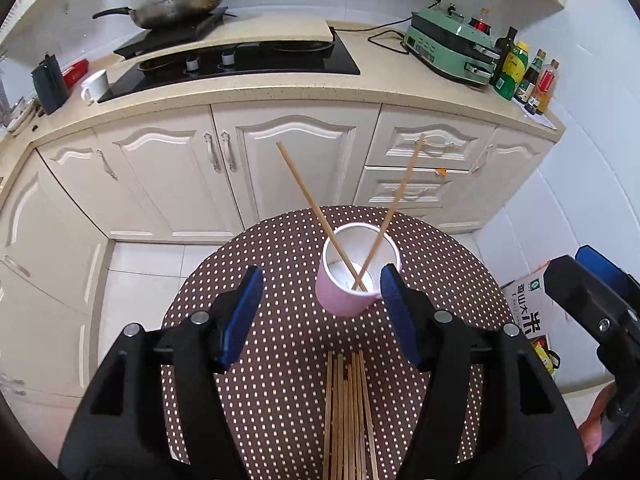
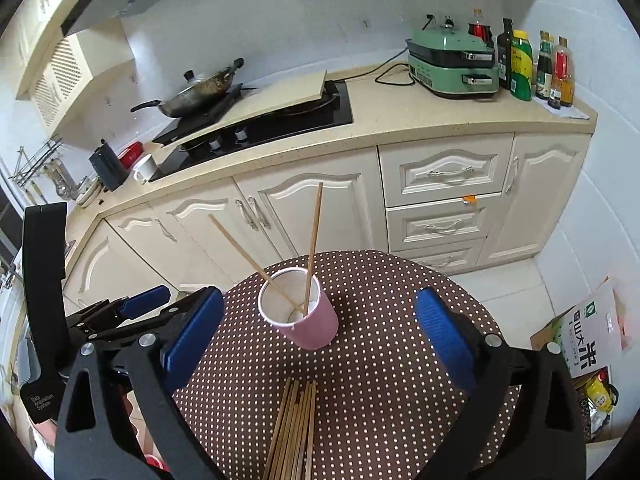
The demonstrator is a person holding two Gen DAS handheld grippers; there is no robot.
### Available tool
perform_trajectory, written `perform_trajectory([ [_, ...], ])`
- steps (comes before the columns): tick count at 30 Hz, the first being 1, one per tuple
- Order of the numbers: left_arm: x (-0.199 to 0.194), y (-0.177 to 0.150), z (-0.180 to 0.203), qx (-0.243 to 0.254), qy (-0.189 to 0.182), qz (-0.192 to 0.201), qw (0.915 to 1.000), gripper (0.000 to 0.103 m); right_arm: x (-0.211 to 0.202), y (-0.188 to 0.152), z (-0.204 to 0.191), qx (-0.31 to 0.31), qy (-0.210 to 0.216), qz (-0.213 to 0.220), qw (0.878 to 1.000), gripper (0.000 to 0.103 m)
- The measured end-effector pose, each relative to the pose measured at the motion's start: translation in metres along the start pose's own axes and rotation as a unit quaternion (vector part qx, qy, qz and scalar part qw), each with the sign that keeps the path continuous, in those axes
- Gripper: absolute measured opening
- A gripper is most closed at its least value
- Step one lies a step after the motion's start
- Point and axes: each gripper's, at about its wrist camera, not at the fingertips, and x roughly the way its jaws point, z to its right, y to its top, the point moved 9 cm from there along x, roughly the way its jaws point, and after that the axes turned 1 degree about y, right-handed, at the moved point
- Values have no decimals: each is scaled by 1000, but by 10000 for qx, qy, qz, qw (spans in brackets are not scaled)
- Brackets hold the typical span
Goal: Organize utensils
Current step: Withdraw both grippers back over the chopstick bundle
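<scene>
Two chopsticks already stand crossed in the pink cup near the desk's middle. A bundle of chopsticks lies at the near edge, unsorted. Left tongs and right tongs both gape empty.

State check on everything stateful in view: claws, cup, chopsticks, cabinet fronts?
left claw: open, empty
right claw: open wide, empty
pink cup: upright on the dotted table, two chopsticks in it
chopsticks in cup: leaning apart, crossing inside
chopstick bundle: flat on the table, not yet in the cup
cabinet doors and drawers: closed
</scene>
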Motion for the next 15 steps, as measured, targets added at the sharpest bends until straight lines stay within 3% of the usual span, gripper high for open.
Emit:
perform_trajectory([
  [15,-60,-53,-6,-152,267,164,9994,63,-51,-43,-1,53,-2,33,10000,95],
])
